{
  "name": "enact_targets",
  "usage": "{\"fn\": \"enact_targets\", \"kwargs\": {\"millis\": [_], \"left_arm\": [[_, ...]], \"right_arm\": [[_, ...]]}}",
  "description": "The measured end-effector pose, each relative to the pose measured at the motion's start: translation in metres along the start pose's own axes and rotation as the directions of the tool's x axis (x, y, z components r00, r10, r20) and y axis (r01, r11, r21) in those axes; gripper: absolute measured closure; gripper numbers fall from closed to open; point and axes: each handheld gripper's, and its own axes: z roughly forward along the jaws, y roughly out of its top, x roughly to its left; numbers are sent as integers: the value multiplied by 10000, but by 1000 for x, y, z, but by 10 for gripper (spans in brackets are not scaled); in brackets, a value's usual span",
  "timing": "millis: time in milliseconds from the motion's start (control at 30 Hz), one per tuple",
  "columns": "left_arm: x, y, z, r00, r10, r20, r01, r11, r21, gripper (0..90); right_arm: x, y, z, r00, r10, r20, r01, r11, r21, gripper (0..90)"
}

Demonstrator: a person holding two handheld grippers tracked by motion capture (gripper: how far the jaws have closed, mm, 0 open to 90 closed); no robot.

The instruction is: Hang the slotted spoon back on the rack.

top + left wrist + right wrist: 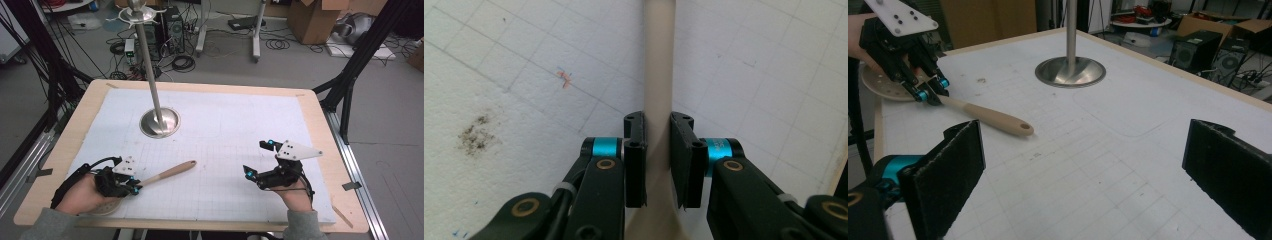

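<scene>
Left gripper (134, 187) has its jaws narrowed around the handle of a wooden slotted spatula (167, 173), pads either side of the shaft near where it widens into the perforated head; they look to be pressing on it. The spatula lies on the white grid mat (225, 130) at the near left, handle pointing toward the table's middle and head at the near left edge under the hand. Right gripper (262, 160) hovers well apart with jaws wide and nothing between them. For a clean lift, the grip should be square across the shaft and firm, since the long handle will likely droop. Rising straight up also keeps it clear of the steel stand (159, 121).
</scene>
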Motion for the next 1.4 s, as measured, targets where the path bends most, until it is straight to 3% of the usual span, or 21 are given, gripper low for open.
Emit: {"fn": "enact_targets", "kwargs": {"millis": [367, 533, 900, 1100, 1200, 1400], "left_arm": [[5, -7, -7, 9986, -522, 44, 524, 9955, -796, 779], [8, -7, -18, 9974, -725, 3, 719, 9888, -1307, 779], [20, -5, -45, 9920, -1245, -206, 1159, 9637, -2404, 779], [29, -4, -57, 9899, -1397, -260, 1268, 9508, -2827, 779], [33, -3, -64, 9871, -1579, -267, 1419, 9395, -3116, 779], [40, -2, -75, 9846, -1707, -374, 1477, 9273, -3441, 779]], "right_arm": [[0, -2, 0, 10000, 20, 24, -20, 9999, 118, 24], [0, -3, -2, 10000, 59, 70, -60, 9999, 112, 24], [-1, -3, -4, 9999, 90, 66, -90, 10000, 30, 24], [-1, -2, -3, 9999, 150, 39, -150, 9999, -22, 24], [-2, -1, -3, 10000, 95, 18, -95, 9999, -48, 24], [-2, -1, -2, 10000, 43, 19, -43, 9999, -111, 24]]}}
